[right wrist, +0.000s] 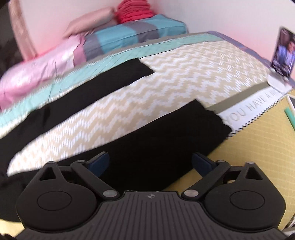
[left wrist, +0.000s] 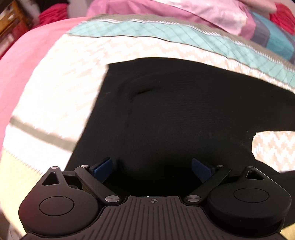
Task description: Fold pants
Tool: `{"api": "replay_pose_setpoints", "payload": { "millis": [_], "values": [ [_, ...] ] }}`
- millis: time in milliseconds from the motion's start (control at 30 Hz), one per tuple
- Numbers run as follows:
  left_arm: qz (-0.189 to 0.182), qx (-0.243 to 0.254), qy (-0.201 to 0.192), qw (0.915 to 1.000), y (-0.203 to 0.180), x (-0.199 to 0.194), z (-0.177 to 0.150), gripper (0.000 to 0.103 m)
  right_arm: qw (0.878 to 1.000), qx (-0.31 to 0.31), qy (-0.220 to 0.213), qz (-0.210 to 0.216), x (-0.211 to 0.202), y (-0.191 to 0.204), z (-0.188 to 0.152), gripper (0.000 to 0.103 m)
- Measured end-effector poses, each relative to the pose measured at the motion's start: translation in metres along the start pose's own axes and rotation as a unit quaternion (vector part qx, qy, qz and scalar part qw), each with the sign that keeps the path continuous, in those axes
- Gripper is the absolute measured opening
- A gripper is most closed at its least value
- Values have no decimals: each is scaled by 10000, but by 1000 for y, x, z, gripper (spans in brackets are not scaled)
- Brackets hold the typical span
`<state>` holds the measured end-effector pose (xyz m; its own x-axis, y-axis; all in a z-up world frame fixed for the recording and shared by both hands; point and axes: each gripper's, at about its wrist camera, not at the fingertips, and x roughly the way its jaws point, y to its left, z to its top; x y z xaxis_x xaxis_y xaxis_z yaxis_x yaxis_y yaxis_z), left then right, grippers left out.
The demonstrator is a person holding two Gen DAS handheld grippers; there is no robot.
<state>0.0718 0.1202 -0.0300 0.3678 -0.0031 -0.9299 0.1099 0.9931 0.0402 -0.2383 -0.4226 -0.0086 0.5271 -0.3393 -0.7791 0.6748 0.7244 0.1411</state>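
Note:
Black pants (left wrist: 175, 110) lie spread flat on a bed with a chevron-patterned quilt (left wrist: 60, 88). In the left wrist view I see the waist and seat part. My left gripper (left wrist: 152, 166) is open, its blue pads apart, just above the waist area. In the right wrist view the two legs are splayed apart: the far leg (right wrist: 95, 85) runs towards the pillows and the near leg (right wrist: 166, 136) runs towards the bed's right edge. My right gripper (right wrist: 150, 163) is open above the near leg.
Pink pillows (right wrist: 42, 68) and a blue-grey striped pillow (right wrist: 132, 35) lie at the head of the bed, with a red cloth (right wrist: 134, 11) behind. A pink sheet (left wrist: 24, 61) is on the left. A picture card (right wrist: 283, 53) stands at the bed's right edge.

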Motion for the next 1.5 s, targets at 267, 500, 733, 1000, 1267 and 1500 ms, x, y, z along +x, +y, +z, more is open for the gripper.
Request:
{"api": "replay_pose_setpoints", "payload": {
  "millis": [267, 500, 733, 1000, 1267, 1500],
  "values": [
    [-385, -1617, 437, 9851, 53, -31, -48, 103, 9800, 1501, 903, 947, 7, -67, 13, 74],
    [-1652, -2985, 827, 9364, 93, 5, -61, 103, 9513, 2631, 1065, 1198, -1, -89, -9, 70],
    [-1874, -3067, 755, 9301, 92, 12, -51, 103, 9366, 2989, 1060, 1493, 6, -85, -15, 77],
    [-1447, -2674, 599, 9508, 75, 11, -35, 103, 9436, 2580, 1459, 1477, 19, -61, -15, 14],
    [-1445, -2904, 753, 9429, 84, 12, -27, 80, 9543, 2255, 1304, 1468, 12, -40, 12, 7],
    [-1877, -2987, 273, 9353, 85, -7, 23, 78, 9515, 2168, 1008, 1936, 33, 3, 95, 7]
  ]
}}
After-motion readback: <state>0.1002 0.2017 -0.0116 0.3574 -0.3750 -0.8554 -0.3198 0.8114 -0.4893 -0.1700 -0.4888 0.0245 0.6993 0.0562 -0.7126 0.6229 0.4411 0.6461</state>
